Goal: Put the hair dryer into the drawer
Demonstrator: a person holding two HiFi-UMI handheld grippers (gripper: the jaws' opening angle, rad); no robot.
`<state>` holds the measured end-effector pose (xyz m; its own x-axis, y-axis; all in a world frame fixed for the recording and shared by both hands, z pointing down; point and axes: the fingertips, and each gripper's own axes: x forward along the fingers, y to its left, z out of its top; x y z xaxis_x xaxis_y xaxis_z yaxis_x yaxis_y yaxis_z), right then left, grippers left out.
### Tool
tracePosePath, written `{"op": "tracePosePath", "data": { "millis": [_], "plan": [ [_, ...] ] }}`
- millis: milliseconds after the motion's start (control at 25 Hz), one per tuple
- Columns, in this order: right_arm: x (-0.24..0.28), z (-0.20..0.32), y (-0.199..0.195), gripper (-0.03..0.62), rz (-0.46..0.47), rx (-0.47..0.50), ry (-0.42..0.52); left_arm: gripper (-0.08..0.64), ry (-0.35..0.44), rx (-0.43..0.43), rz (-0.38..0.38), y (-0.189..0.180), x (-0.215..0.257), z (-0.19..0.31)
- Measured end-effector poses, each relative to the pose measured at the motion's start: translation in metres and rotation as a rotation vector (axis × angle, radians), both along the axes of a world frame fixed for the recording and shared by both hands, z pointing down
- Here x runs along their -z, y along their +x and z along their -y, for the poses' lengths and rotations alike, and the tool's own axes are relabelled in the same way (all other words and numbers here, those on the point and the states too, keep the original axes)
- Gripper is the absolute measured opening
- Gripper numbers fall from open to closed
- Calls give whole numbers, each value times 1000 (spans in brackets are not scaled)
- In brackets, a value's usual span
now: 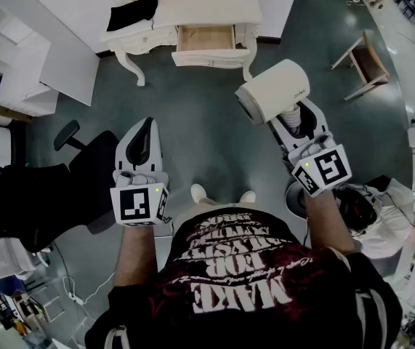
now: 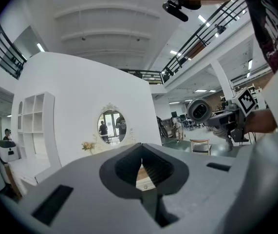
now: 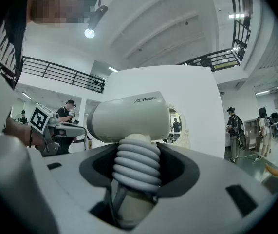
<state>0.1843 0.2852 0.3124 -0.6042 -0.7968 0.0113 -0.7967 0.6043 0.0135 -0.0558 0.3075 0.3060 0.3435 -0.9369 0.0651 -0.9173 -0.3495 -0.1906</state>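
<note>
White shell, dark lining: your left gripper [image 1: 143, 133] is held well short of the dressing table [image 1: 192, 9], left of its centre. Its jaws are closed against each other with nothing between them, as the left gripper view [image 2: 142, 165] confirms.

At centre, the dressing table stands against the wall with one drawer [image 1: 206, 38] pulled out. Its wooden floor is bare and ready to receive. A black cloth [image 1: 133, 11] lies on the tabletop to the left of that drawer.

To the right, and also well short of the dressing table, is the hair dryer [image 1: 274, 89]. Your right gripper [image 1: 291, 118] clamps it by the ribbed handle [image 3: 135, 167]. The barrel [image 3: 129, 118] rides above the jaws, and its grille faces back towards you.

Handling, by judgement:
- The cream casing looks rigid and fairly light.
- It is probably top-heavy, since the barrel sits clear of the grip.
- The smooth barrel would likely slip between pads, whereas the ribs give purchase, so keep your hold where it is, on the handle.
- No cord can be made out. If one trails, expect it to snag on the drawer front.

Count:
- one hair dryer
- one open drawer
- one dressing table
- one black cloth
- two grippers, one loaded and one free
</note>
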Motion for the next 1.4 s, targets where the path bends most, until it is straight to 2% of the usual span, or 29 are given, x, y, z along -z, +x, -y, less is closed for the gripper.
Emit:
{"op": "tracePosePath", "data": {
  "millis": [160, 600, 960, 1400],
  "plan": [
    [1, 4, -23, 230, -14, -20, 21, 5, 31, -21, 9, -16, 7, 11],
    [7, 13, -57, 230, 43, -106, -2, 5, 45, -98, -24, -56, 5, 28],
    [14, 10, -98, 230, 6, -151, 8, 6, 40, -153, -46, -90, -5, 37],
    [14, 2, -108, 230, 2, -176, -8, 6, 7, -194, -91, -93, -18, 50]
  ]
}}
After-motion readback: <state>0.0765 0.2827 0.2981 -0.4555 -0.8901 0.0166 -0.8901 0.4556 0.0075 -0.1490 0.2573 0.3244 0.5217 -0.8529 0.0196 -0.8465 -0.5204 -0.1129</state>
